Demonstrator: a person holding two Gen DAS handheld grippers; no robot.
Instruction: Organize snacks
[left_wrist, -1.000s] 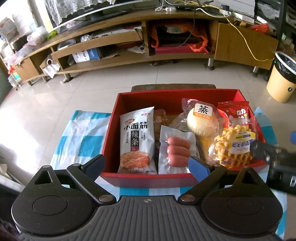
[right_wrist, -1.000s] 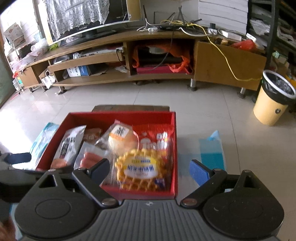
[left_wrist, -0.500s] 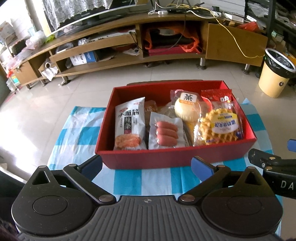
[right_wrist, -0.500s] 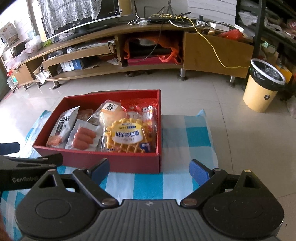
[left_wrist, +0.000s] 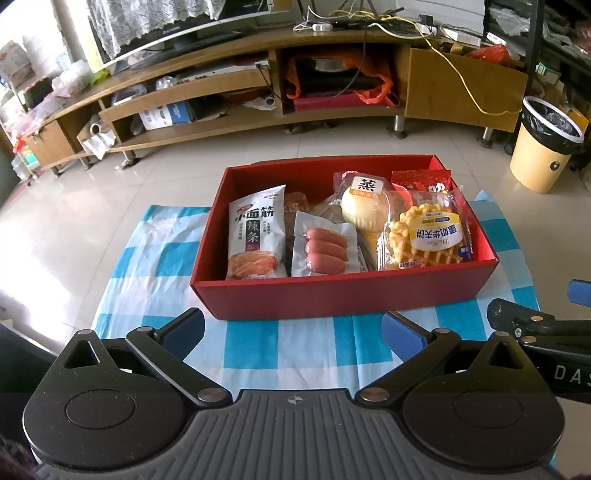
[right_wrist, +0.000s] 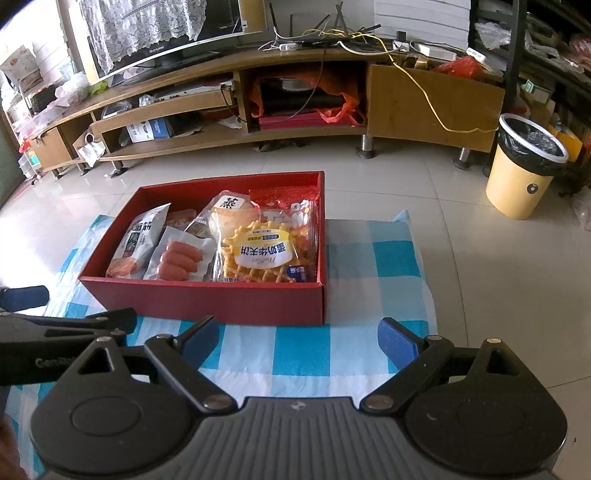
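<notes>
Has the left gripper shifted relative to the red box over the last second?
Yes. The left gripper has backed away from the red box; its fingers, earlier overlapping the box's near wall, now sit over the checked cloth in front.

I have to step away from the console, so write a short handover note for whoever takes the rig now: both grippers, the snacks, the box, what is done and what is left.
Left gripper: open, empty, over the checked cloth in front of the red box.
Right gripper: open, empty, also short of the box.
Snacks: all in the box, namely the spicy strip bag, sausage pack, steamed bun, waffle pack and red packet.
Done: no snack lies on the cloth outside the box.
Left: probably nothing to pack; check whether the box needs closing or moving. No lid is in view.
</notes>
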